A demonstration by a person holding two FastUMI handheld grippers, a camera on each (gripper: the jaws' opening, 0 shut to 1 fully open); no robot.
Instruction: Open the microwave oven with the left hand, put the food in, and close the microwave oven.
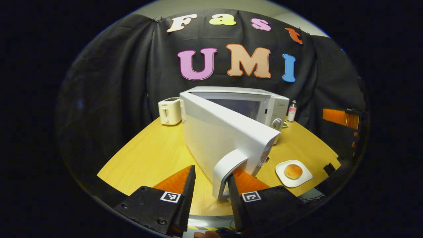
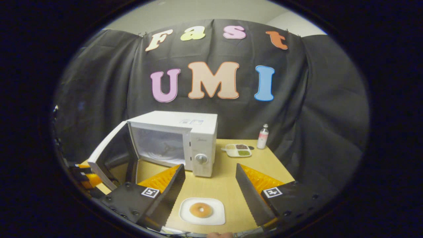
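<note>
Two claws apart, left gripper [image 1: 211, 185] straddling door handle [image 1: 228, 172], bun [image 2: 201, 209] on plate [image 2: 216, 218] between right gripper [image 2: 210, 180] fingers, table front edge.

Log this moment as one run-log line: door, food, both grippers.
microwave door: partly open | left gripper: open, fingers astride door handle | bun: on white plate, on table | right gripper: open above plate

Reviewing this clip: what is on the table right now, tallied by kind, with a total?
Appliances: 2, the microwave oven with its door open, and a toaster
Dishes: 2, a white plate and a divided tray
Food on the plate: 1, a bun
Bottles: 1, a small bottle
Total: 6
</note>
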